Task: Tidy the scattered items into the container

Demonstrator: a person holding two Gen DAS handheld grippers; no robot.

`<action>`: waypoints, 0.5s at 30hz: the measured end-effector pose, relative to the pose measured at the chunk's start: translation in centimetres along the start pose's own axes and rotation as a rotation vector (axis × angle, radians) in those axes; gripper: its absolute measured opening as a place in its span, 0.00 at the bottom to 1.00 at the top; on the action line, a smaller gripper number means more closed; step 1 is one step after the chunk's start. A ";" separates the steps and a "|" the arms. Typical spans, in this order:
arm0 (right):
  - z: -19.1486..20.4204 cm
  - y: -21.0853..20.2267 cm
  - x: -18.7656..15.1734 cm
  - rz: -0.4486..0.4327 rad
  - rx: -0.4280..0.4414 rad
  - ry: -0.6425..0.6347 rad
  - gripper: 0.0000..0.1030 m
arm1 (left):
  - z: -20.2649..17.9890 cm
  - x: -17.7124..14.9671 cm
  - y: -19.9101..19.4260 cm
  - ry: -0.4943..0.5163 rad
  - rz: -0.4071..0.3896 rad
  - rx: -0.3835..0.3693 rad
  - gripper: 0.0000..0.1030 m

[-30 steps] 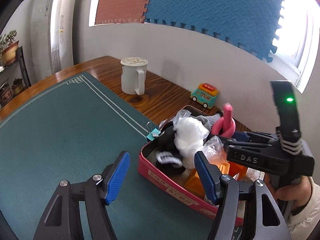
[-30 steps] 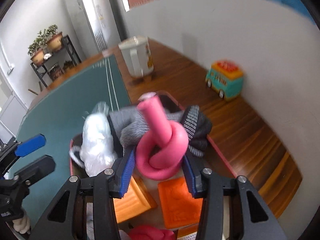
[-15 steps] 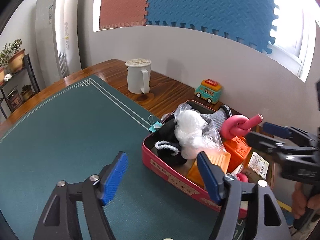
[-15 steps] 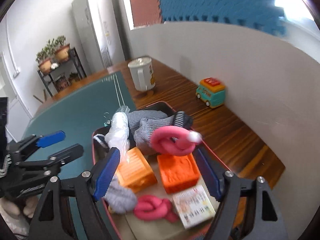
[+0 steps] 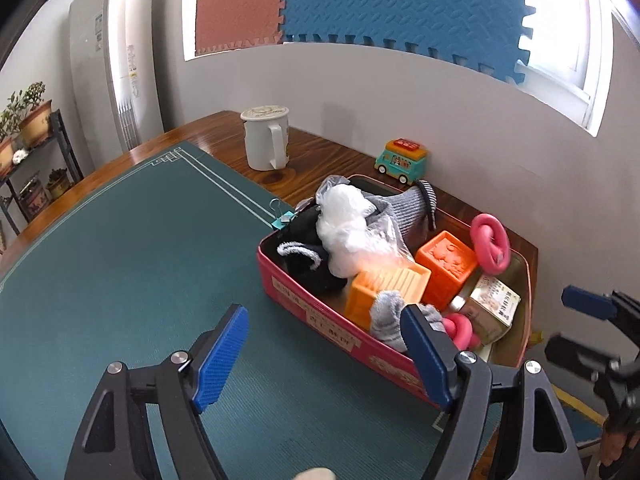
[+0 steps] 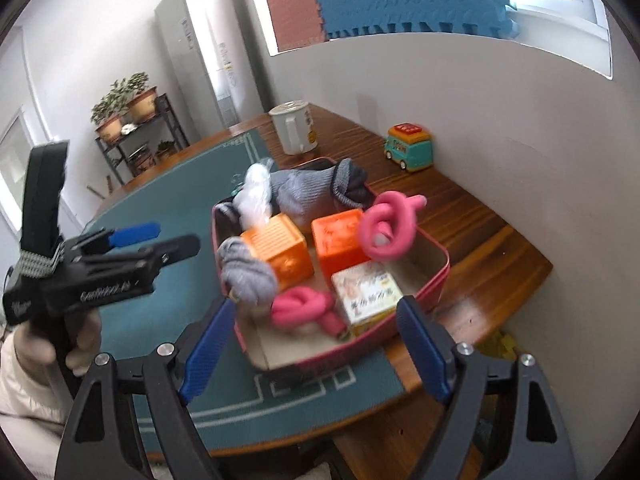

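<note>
Right wrist view: wide-open right hand-held gripper [image 6: 316,344] hovers near pink tin [image 6: 436,276].

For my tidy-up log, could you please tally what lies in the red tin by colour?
Orange blocks: 2
Pink knots: 2
Grey socks: 2
White bag: 1
Black sock: 1
Printed box: 1
Total: 9

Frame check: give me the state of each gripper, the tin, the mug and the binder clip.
left gripper: open, empty
right gripper: open, empty
red tin: lidless, heaped with items
white mug: upright, lid on, outside the tin
binder clip: on the mat beside the tin, handles up
</note>
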State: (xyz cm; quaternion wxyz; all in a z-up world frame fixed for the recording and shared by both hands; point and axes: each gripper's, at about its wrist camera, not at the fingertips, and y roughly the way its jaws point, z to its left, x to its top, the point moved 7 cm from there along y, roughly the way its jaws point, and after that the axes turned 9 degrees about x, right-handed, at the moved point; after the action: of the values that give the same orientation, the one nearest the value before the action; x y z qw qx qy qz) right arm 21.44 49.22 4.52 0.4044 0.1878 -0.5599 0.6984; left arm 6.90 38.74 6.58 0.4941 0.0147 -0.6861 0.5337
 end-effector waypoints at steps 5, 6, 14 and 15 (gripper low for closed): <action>-2.1 -1.6 0.2 -0.064 -0.002 0.067 0.83 | -0.8 -0.3 -0.4 0.021 -0.001 0.001 0.78; -2.8 -1.8 0.3 -0.075 0.014 0.109 0.83 | -1.0 -0.3 -0.5 0.024 -0.002 0.002 0.78; -2.4 -1.2 -1.2 -0.012 0.066 0.115 0.83 | -1.3 -0.5 -0.6 0.023 0.004 0.015 0.78; -1.8 -1.1 -1.4 0.005 0.068 0.088 0.83 | -1.3 -0.5 -0.6 0.020 0.007 0.019 0.78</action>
State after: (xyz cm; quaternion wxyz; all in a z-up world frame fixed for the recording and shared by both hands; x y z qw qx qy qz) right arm 23.48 50.43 3.68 0.4203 0.1694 -0.5178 0.7256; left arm 8.34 39.21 6.53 0.4989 0.0116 -0.6762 0.5420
